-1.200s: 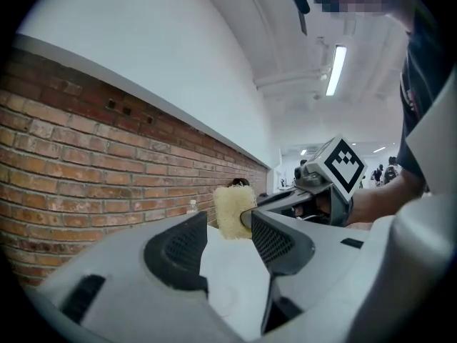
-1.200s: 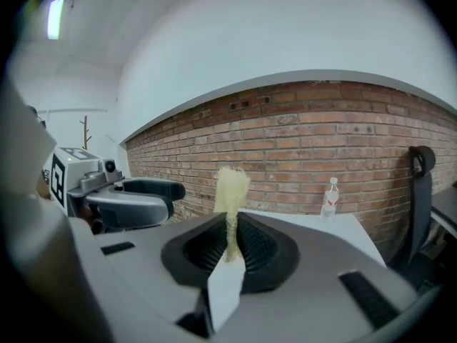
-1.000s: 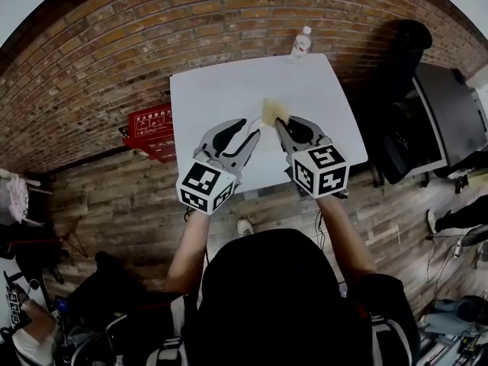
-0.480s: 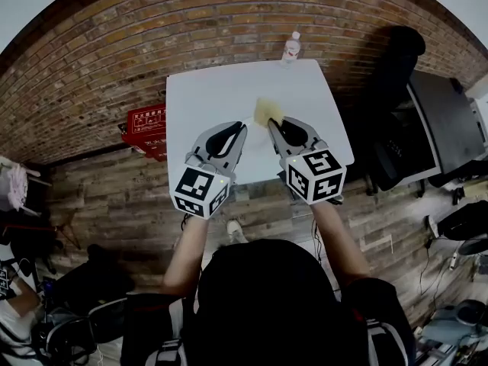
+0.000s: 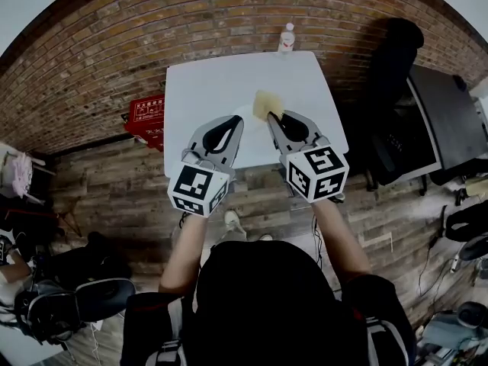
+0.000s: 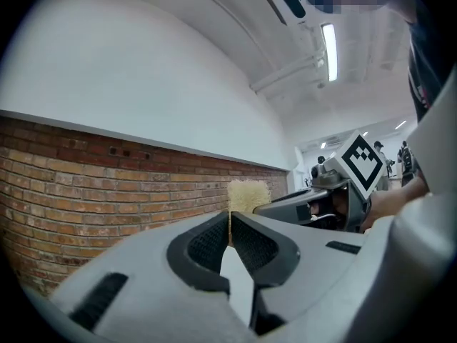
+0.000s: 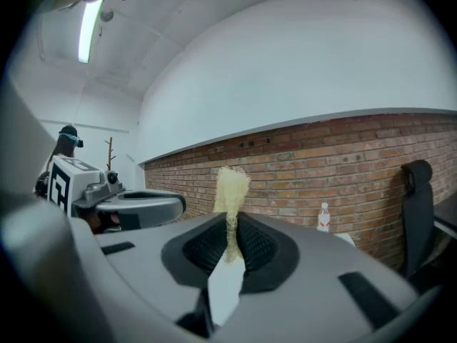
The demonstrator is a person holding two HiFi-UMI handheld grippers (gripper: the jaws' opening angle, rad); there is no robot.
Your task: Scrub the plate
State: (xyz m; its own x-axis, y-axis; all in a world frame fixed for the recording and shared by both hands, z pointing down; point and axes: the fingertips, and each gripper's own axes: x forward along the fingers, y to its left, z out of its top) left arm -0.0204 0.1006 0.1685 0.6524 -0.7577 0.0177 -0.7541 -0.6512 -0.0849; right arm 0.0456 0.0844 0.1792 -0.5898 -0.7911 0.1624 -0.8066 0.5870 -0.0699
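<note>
Head view: the left gripper (image 5: 240, 119) and the right gripper (image 5: 271, 117) reach side by side over the near part of a white table (image 5: 206, 90). The table stands against a brick wall (image 5: 137, 44), and a water bottle (image 5: 286, 38) stands at its far edge. The right gripper is clenched on a yellow scouring pad (image 5: 267, 103), which sticks out past its tips toward the upper left of the frame. The left jaws are drawn together. The white plate is hard to pick out here against the white tabletop.

A second ago the left jaws stood apart, and they have just been closing. The pad, tips, table and bottle now all sit slightly further up and left in the frame.

Left gripper view: the two pads are pressed on a thin pale edge that reads as the plate (image 6: 229, 216), at frame centre. It shows edge-on as a vertical line rising just above the jaw tips, so its flat faces turn left and right. Just behind it, right of centre, the scouring pad shows at the right gripper's tips.

Right gripper view: the pads squeeze the lower end of the scouring pad at frame centre. Its long axis stands upright, and its frayed top reaches above the jaws. The left gripper shows at mid left and the water bottle at right.
</note>
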